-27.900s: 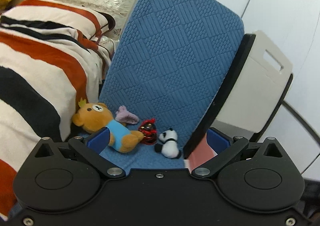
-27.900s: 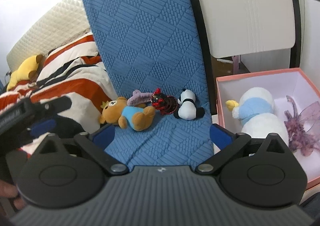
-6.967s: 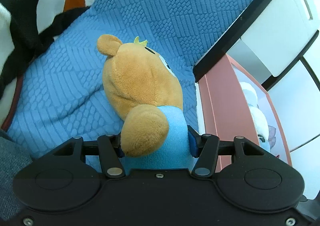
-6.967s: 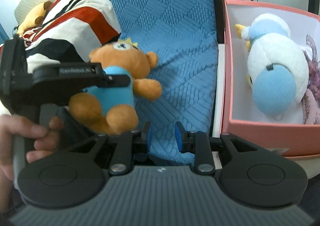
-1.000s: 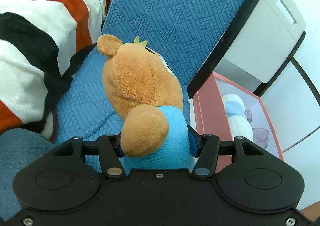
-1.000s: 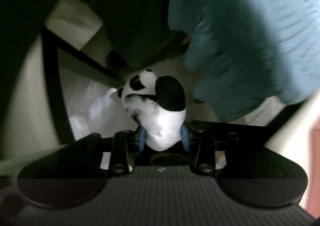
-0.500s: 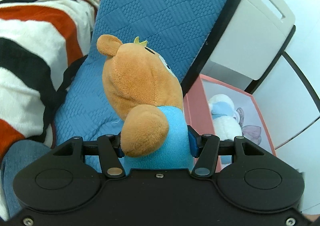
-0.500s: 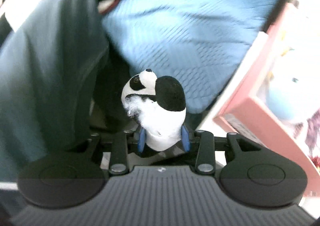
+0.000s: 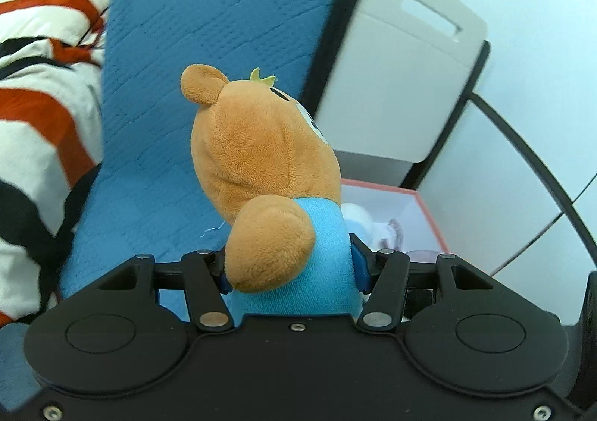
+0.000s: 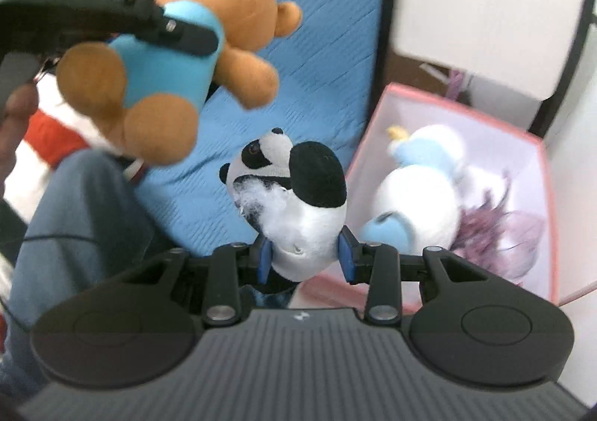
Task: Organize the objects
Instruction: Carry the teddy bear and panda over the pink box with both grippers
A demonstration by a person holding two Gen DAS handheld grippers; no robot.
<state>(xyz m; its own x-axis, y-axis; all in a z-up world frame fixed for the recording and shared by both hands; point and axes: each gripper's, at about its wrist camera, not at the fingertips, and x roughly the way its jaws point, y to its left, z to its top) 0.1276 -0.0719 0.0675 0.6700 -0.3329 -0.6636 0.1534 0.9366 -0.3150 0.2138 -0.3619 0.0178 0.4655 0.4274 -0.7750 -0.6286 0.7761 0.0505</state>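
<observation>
Left wrist view: the left tongs are clamped on the teddy bear, their blue pads pressed into the sides of its light-blue shirt. The bear is held clear of the bed, its brown head up and turned away, a small yellow crown on top. Behind it the blue quilted cover runs up the bed; a striped blanket in white, orange and black lies at the bed's left edge. Beyond the bear's right side the pink box stands open off the bed's right edge, with a white cabinet behind it.

Right wrist view: the right tongs are clamped on the panda, pads pressing its white body, head pointing up and left. It hangs just over the near left wall of the pink box. Inside the box lie a white and blue plush and a purple gauzy thing, touching. At upper left the left tongs grip the teddy bear above the blue cover. A jeans-clad leg fills the lower left.
</observation>
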